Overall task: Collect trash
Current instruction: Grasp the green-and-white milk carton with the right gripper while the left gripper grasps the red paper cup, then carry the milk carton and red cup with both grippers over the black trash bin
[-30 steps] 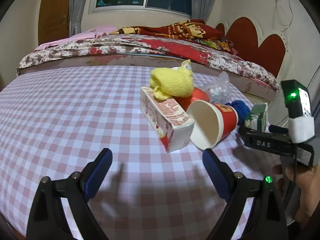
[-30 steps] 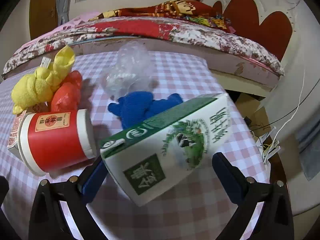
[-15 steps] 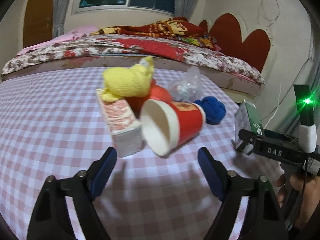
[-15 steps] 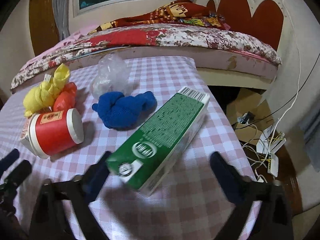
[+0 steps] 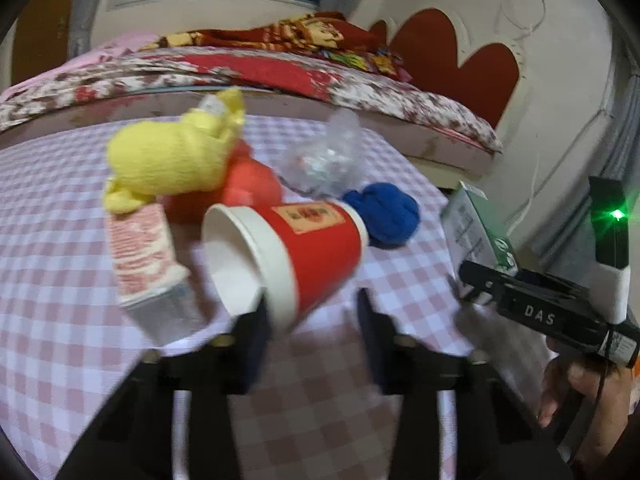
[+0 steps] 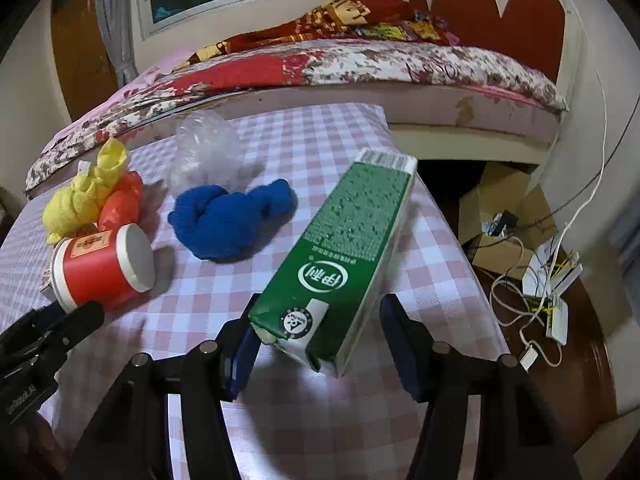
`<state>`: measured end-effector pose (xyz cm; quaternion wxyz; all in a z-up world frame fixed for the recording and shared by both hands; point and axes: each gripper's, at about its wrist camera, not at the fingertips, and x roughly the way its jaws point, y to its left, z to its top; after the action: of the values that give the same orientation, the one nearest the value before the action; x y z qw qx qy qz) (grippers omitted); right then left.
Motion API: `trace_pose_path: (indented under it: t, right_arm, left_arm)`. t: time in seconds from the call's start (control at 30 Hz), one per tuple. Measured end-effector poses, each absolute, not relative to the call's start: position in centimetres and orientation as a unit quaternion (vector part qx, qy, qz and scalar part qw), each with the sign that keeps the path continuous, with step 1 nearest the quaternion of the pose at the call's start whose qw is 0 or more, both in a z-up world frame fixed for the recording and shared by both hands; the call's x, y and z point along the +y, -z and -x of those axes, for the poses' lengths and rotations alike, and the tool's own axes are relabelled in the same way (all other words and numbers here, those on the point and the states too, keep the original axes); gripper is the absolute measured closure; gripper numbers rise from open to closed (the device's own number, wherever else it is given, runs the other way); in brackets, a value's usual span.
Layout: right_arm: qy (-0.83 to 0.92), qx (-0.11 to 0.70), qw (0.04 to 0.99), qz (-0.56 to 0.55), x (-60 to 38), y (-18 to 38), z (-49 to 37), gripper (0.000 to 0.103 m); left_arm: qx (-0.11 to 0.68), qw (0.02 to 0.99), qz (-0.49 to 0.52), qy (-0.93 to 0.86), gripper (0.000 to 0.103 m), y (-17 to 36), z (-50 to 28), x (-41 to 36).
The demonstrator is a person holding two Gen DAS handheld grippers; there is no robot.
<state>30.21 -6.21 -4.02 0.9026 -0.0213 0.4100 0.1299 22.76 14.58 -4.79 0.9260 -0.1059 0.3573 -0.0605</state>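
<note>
Since a second ago, both sets of jaws have been closing. The left gripper is now narrowed around the rim of the red paper cup: its left pad is touching the rim, but whether the right pad presses is unclear, the frame being blurred. The right gripper is narrowing on the green carton; the left pad is meeting the carton's near end, while the right pad is standing just off its side. The carton earlier lay tilted across the frame.

The right wrist view is showing the cup's white base, pointing right, and a cardboard box with cables on the floor at right. The left wrist view is showing the cup's open mouth at lower left, a red-and-white carton beside it, and a hand holding the right gripper.

The cup is lying on its side on the checked tablecloth. The carton is lying flat, its long axis running from lower centre toward upper right.
</note>
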Motion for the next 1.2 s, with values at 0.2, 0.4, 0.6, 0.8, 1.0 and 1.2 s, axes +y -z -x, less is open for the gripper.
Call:
trace_pose_path:
  t: [0.2, 0.4, 0.6, 0.8, 1.0, 1.2]
  right_arm:
    - [-0.128, 0.406, 0.905, 0.025, -7.0, 3.8, -29.7, 0.055]
    - [-0.112, 0.406, 0.907, 0.020, -7.6, 4.2, -30.2, 0.047]
    - [-0.122, 0.398, 0.909, 0.002, -8.5, 3.8, -30.5, 0.061]
    - [-0.139, 0.384, 0.913, 0.009, -8.9, 2.8, -29.5, 0.064]
    - [-0.141, 0.364, 0.920, 0.020, -10.1, 1.3, -27.6, 0.064]
    - [-0.133, 0.354, 0.925, 0.028, -12.4, 0.2, -25.2, 0.064]
  left_arm:
    - [0.356, 0.927, 0.092, 0.078, 0.093, 4.9, -22.2, 13.1]
    - [0.367, 0.924, 0.087, 0.072, 0.083, 4.9, -22.9, 12.7]
    - [0.370, 0.923, 0.083, 0.069, 0.091, 5.1, -23.8, 12.3]
    - [0.349, 0.931, 0.066, 0.079, 0.099, 4.5, -22.5, 11.5]
    - [0.328, 0.939, 0.061, 0.081, 0.099, 3.0, -20.7, 10.9]
    - [0.315, 0.944, 0.050, 0.088, 0.099, 1.8, -18.8, 9.5]
